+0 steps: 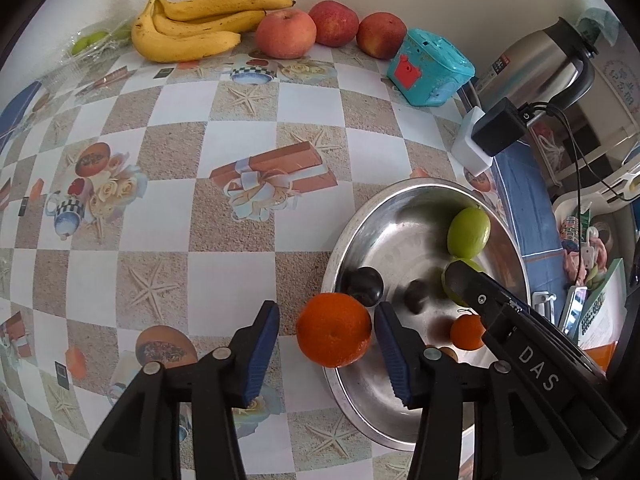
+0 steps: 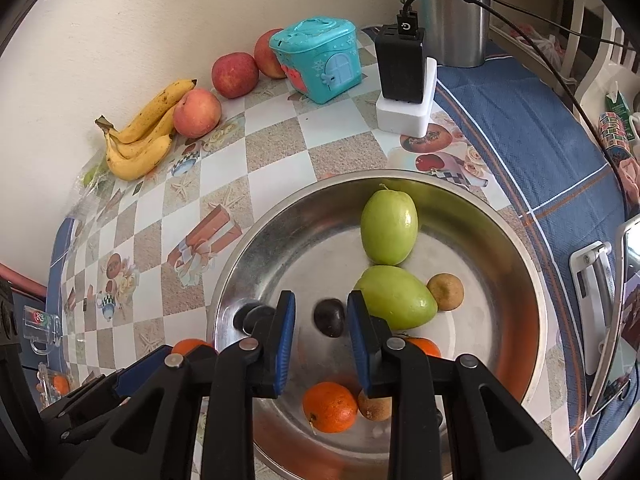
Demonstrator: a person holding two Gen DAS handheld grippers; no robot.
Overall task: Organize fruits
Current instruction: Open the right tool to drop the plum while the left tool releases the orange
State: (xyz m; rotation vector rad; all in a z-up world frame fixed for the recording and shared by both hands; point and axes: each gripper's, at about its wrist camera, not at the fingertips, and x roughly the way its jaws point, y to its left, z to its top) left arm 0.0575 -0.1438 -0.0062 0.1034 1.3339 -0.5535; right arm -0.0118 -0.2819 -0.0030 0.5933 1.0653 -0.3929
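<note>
Partly done: bowl [image 2: 532,280] holding several fruits; bananas [image 1: 192,28], apples [image 1: 286,34] upper left waiting. Left gripper [image 1: 326,350] fingers spread around orange [image 1: 334,329]; right gripper [image 2: 322,342] fingers released over plum [image 2: 329,317].

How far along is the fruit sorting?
Done: bananas and three apples are lined up along the wall. In hand: the open left gripper brackets an orange by the rim of the metal bowl; the open right gripper straddles a dark plum inside it. Left: green fruits, small oranges and brown fruits remain in the bowl.
</note>
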